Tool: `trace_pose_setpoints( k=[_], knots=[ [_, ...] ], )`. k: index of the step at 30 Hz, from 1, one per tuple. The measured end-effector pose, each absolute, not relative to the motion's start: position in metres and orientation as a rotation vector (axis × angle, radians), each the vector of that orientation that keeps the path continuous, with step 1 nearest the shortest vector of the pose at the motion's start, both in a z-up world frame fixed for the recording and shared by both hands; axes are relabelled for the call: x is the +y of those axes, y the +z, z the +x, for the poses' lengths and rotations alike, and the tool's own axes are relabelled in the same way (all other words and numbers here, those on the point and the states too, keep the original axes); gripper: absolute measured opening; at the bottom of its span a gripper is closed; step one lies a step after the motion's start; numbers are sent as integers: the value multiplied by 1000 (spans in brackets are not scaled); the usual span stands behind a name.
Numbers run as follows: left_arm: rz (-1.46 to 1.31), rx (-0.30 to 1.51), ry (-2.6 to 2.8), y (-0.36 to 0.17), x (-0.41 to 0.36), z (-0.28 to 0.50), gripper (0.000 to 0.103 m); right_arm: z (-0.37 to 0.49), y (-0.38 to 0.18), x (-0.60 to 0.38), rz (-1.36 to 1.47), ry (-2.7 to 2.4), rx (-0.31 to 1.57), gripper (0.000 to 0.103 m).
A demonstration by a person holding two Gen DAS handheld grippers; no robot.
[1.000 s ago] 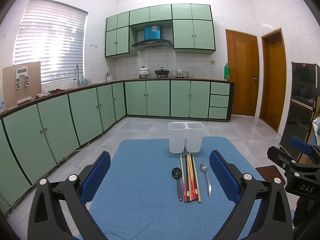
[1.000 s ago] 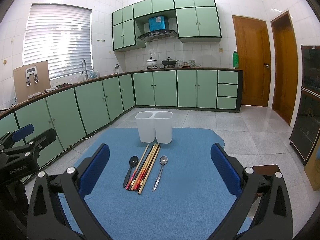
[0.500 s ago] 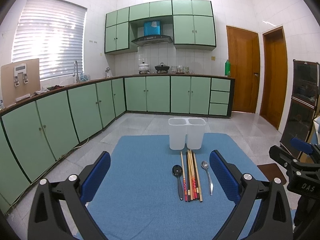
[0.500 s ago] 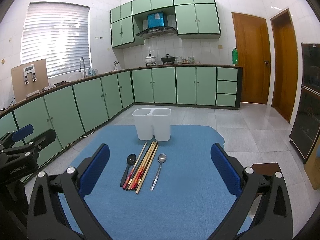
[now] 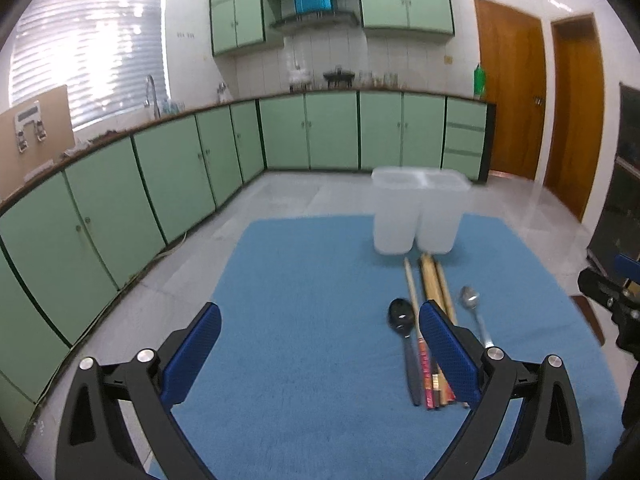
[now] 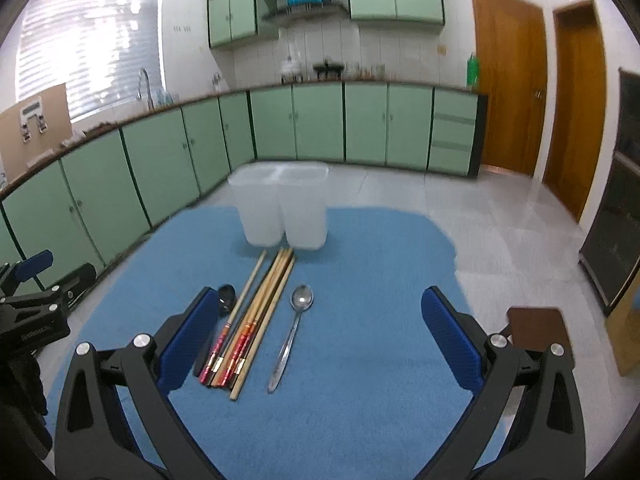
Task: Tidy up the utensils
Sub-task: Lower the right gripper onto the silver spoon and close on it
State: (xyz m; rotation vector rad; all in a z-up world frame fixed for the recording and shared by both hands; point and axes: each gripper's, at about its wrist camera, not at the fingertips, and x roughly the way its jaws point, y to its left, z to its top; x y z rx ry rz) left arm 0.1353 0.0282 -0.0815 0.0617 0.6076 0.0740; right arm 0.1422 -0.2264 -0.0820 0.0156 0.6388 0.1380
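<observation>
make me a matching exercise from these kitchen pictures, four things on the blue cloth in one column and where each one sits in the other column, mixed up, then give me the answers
Column one:
1. black spoon
2. metal spoon
3. chopsticks
4. white two-compartment holder

Column two:
A. standing upright at the far end of the blue cloth
B. lying in a bundle between the two spoons
C. lying on the right of the bundle
D. lying on the left of the bundle

Pairs: 1-D, 2-C, 3-B, 4-A
</observation>
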Motion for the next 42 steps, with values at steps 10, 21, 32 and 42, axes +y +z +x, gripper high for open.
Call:
trace_pose_setpoints(
  k=[10,21,32,42],
  knots=[
    [58,789,49,-140,27,207,97,236,-160,-208,34,118,874,80],
    [42,842,24,-164,25,225,97,276,-193,-190,43,118,986,56],
    [47,892,-66,-178,3,239,97,278,-187,-194,35,153,965,28],
    [94,955,-73,-198,-10,252,96,281,-186,-218,50,177,958,28]
  ],
)
